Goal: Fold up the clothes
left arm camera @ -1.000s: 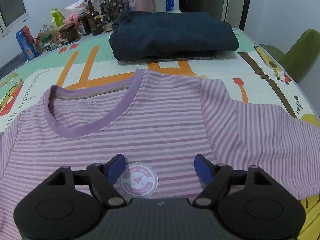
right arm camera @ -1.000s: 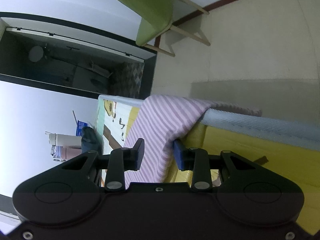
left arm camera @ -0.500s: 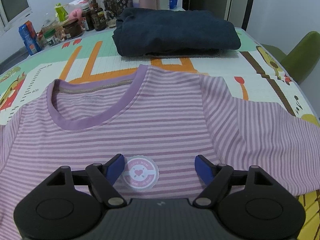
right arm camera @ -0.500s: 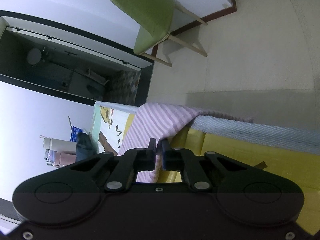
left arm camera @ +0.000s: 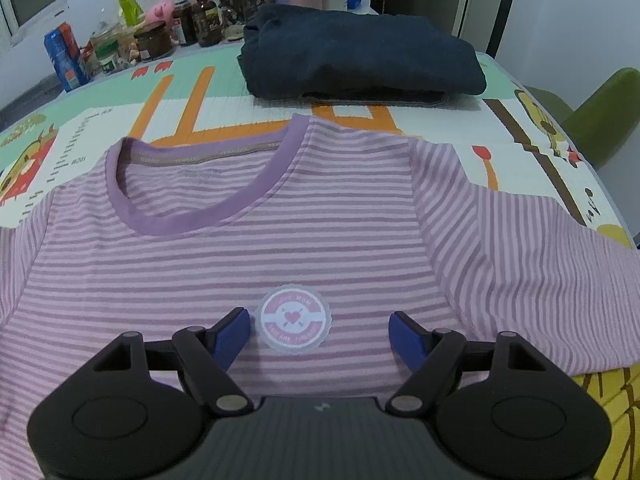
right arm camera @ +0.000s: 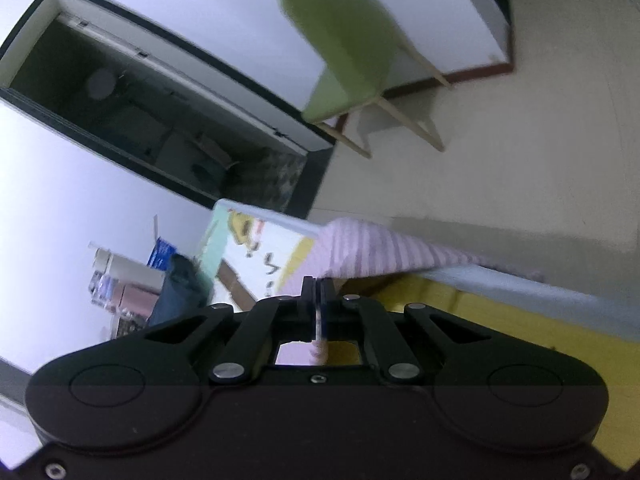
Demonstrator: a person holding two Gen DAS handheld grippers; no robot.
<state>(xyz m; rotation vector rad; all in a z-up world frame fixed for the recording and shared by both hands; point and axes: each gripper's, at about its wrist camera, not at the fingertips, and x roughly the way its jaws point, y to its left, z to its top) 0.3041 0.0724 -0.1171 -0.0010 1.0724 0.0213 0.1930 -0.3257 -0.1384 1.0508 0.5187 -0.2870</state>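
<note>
**Inspector:** Since a second ago, the right tongs [right arm camera: 316,300] have closed from wide apart to fully pinched on the sleeve edge of the striped shirt [left arm camera: 280,240] and begun lifting it; the left view is almost unchanged.

**Clerk:** Left wrist view first?

**Inspector:** Left tongs [left arm camera: 320,332] stand wide, holding nothing, poised over the round chest badge [left arm camera: 295,323]. Shirt lies front up, flat on the printed mat of the tabletop [left arm camera: 224,92], collar toward a folded dark garment [left arm camera: 360,60] just beyond it. Jars and bottles [left arm camera: 160,36] crowd the far edge.

**Clerk:** Right wrist view?

**Inspector:** Blurred. Striped cloth [right arm camera: 360,248] runs from the shut jaws over the tabletop edge [right arm camera: 520,284]; a green chair [right arm camera: 348,52] stands on the floor beyond.

**Clerk:** Risks?

**Inspector:** In my judgement, the pinch takes little fabric, so a quick lift could pull the sleeve free. With nothing pinning the body, the whole shirt may drag sideways and crease the fold.
</note>
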